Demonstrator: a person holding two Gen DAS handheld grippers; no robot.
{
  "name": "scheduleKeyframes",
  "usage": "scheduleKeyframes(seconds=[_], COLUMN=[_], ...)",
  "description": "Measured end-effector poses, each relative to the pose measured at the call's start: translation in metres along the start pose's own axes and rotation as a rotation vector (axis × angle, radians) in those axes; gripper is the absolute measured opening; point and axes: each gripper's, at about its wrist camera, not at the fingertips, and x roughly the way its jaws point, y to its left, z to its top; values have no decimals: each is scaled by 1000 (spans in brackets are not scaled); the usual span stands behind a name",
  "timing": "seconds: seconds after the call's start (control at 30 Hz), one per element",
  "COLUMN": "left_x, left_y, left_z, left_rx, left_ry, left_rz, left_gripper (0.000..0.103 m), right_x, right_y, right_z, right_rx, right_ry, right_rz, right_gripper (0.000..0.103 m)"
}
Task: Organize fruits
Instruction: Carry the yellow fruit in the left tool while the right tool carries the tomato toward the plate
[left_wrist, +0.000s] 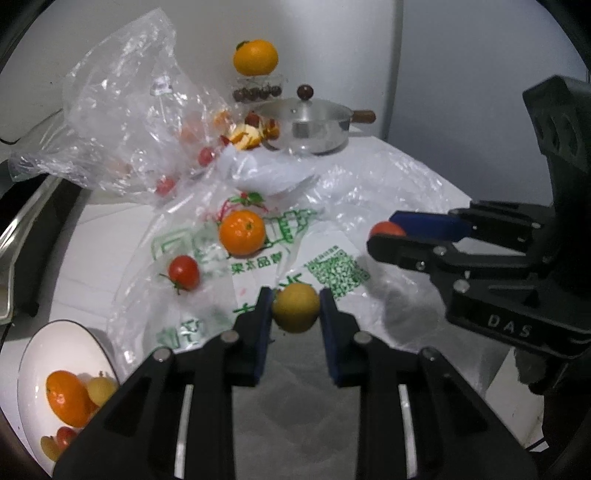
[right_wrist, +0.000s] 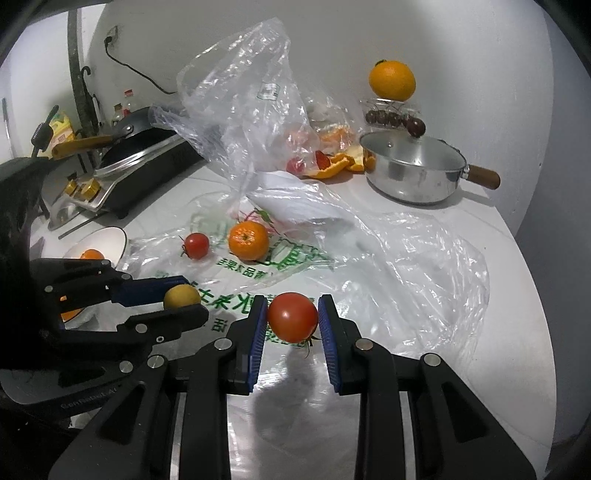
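I have the white tabletop (right_wrist: 480, 206) spread with crumpled bags (right_wrist: 399, 258), and a white plate (left_wrist: 40, 354) sits at its left edge with an orange and small fruits already in it. By my reading I am mid-transfer: both pieces are picked and the next move is to carry them over the plate, lower, and let go gently so nothing rolls off the rim.

My left hand-held gripper (left_wrist: 295, 306) is clamped on a yellow fruit (left_wrist: 295, 308), round and dull-skinned, held just above the printed bag. My right hand-held gripper (right_wrist: 292, 317) is closed on a tomato (right_wrist: 292, 316), glossy red, with its stem pointing down.

A loose orange (right_wrist: 248, 240) and a smaller tomato (right_wrist: 196, 245) lie near each other on the bag, awaiting their turn.
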Motion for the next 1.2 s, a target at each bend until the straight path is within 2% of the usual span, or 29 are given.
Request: scheduleKeyframes(seconds=[0.5,1.2], left_x=[-50,-104], left_y=[16,54], left_z=[-11,-40], left_rx=[-31,-96], left_ry=[-80,-153], left_rz=[10,44], left_gripper=[26,26], right_x=[-24,-39], right_y=[41,106], right_z=[6,13], right_rx=[-54,-145], right_ry=[-28,-48], right_rz=[-6,6], right_gripper=[30,30])
